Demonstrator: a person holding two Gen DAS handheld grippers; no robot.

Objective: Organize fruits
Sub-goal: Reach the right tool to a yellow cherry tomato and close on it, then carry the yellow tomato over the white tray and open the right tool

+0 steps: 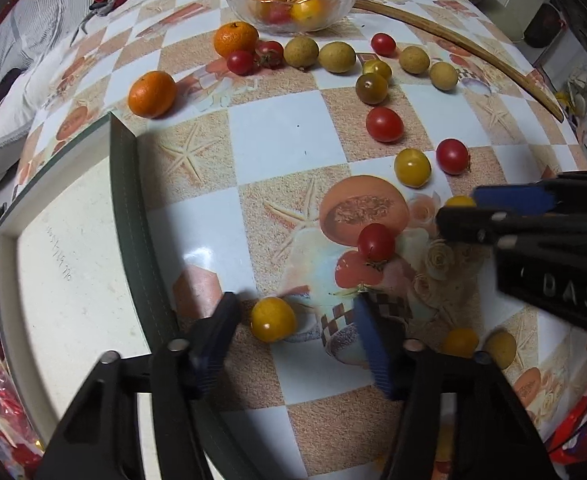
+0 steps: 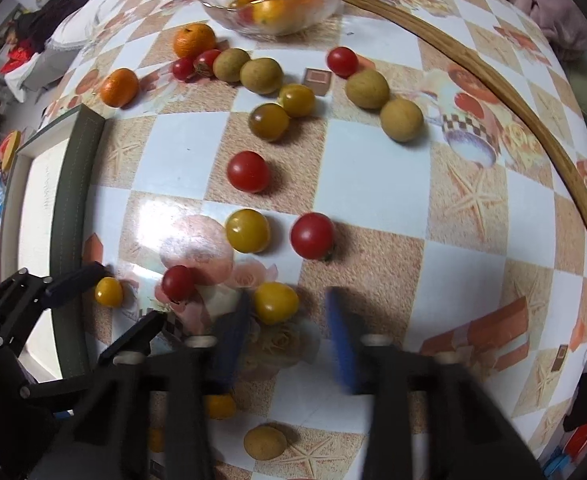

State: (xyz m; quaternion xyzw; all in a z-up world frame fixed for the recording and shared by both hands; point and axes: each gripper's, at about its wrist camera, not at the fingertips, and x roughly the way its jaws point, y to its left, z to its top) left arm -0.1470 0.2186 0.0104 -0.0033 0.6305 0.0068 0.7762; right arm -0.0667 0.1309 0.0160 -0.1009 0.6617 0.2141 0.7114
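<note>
Fruits scattered mid-table, a yellow tomato [image 1: 273, 319] lying between the spread fingers of the open left gripper [image 1: 297, 332], another yellow tomato [image 2: 275, 303] just inside the open right gripper [image 2: 289, 320], oranges in the glass bowl [image 1: 293, 20] at the far edge.

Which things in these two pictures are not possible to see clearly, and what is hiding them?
- Glass bowl, right wrist view: far rim cut off by the top edge, so the fruit count inside is unclear.
- Small orange fruit, right wrist view: partly behind the right tool, whose fingers are motion-blurred.
- Yellow fruit, left wrist view: mostly hidden by the right tool's finger.
- Left tool: open; contact with the yellow tomato unclear.
</note>
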